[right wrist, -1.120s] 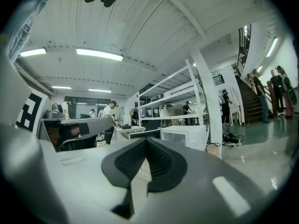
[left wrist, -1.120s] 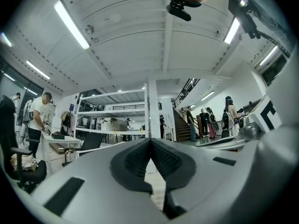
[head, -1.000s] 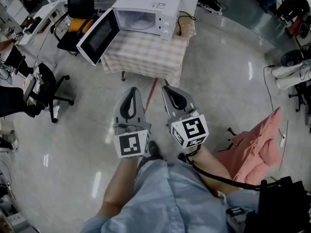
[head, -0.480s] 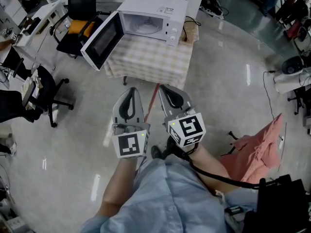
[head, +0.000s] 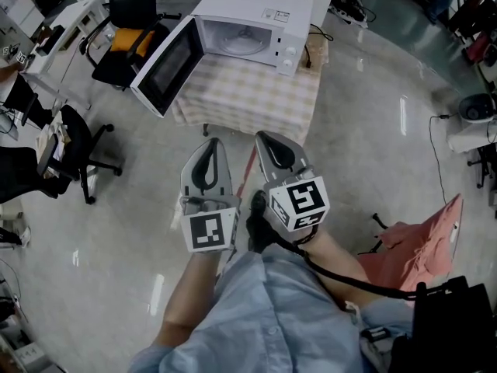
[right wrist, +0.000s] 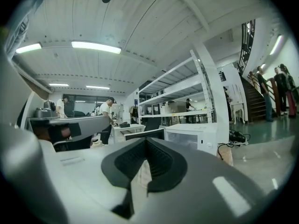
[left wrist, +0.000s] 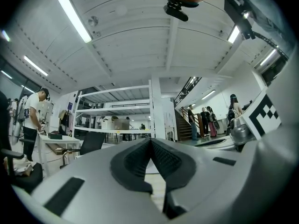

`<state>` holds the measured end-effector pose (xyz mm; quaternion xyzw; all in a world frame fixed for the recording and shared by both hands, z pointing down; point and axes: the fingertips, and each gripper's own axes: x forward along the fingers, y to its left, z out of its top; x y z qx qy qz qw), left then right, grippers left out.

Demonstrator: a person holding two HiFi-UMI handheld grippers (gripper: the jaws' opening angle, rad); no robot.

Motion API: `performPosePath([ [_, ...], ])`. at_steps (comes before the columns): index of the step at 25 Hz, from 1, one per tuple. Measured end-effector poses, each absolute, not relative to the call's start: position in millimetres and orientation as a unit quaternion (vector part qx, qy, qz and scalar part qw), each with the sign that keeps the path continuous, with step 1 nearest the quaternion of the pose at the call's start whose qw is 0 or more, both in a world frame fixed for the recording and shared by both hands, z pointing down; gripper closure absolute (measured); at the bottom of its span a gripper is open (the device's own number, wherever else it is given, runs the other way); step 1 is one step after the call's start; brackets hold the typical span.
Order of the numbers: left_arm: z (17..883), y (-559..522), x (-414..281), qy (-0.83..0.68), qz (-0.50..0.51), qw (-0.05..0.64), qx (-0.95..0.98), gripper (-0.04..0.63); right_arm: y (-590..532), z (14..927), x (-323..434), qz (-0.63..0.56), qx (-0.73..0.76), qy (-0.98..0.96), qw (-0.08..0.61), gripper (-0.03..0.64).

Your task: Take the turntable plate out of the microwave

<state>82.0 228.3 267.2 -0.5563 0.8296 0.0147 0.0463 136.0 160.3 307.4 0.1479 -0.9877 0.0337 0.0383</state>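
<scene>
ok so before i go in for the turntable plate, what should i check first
1. Microwave door open: ok, swung wide to the left.
2. Turntable plate in place: ok, pale and round inside the microwave.
3. Left gripper free: ok, jaws together, nothing between them.
4. Right gripper free: ok, jaws together, empty.
5. Jaws apart for a grasp: not ok, both are shut.
6. Close enough to reach: not ok, both grippers hang over the floor, short of the table.
</scene>
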Motion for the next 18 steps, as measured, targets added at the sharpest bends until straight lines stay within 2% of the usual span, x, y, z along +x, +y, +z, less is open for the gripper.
performPosePath([
  [9,266,176,29,0.828,-0.004,0.038,-0.56,0.588,107,307,77,0.046,0.145,-0.988,0.039,0.615],
  [18,269,109,-3,0.818,-0.015,0.033,-0.574,0.588,43,311,48,0.056,0.166,-0.984,0.036,0.615],
])
